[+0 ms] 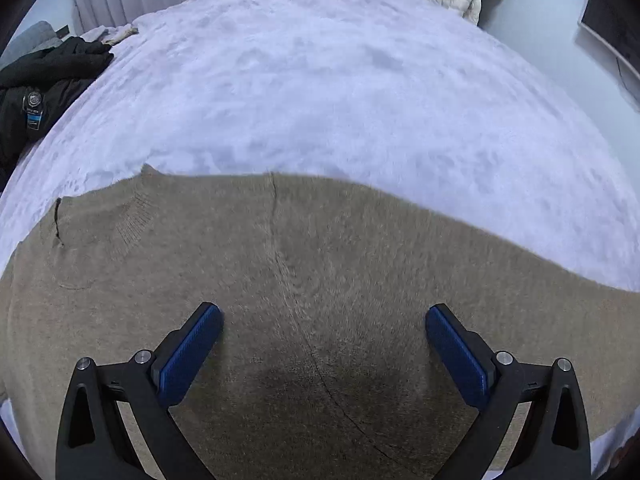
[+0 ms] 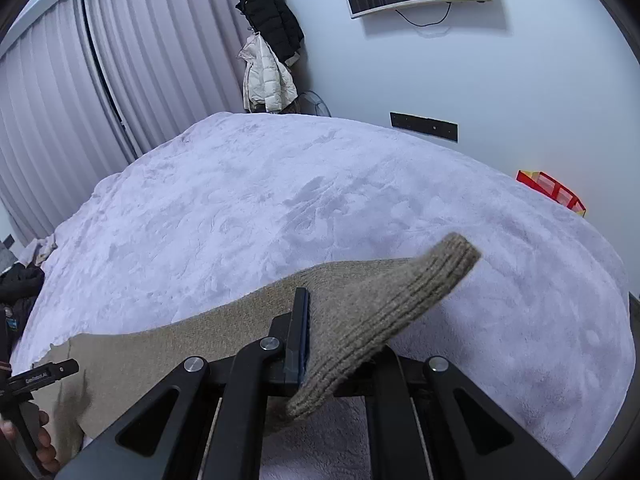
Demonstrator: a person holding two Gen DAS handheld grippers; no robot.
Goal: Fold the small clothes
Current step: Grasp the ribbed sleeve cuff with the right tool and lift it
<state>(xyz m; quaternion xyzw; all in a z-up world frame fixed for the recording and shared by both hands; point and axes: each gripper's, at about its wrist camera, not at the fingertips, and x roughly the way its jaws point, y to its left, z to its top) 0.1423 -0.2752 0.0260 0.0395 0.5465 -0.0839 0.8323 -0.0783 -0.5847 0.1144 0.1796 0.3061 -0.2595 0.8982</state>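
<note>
Here the right gripper (image 2: pixel 316 344) is pinching the ribbed cuff (image 2: pixel 384 320) of the tan sweater (image 1: pixel 320 280), which is lying limp on the fleece bed (image 1: pixel 320 80); the left gripper (image 1: pixel 324 316) is hovering wide above it. Soft and light, it is likely sagging unless pinched at hems.

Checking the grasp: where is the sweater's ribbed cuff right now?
In the right wrist view, the ribbed cuff sits low and centre, clamped in the right tool and lifted off the pale blanket.
</note>
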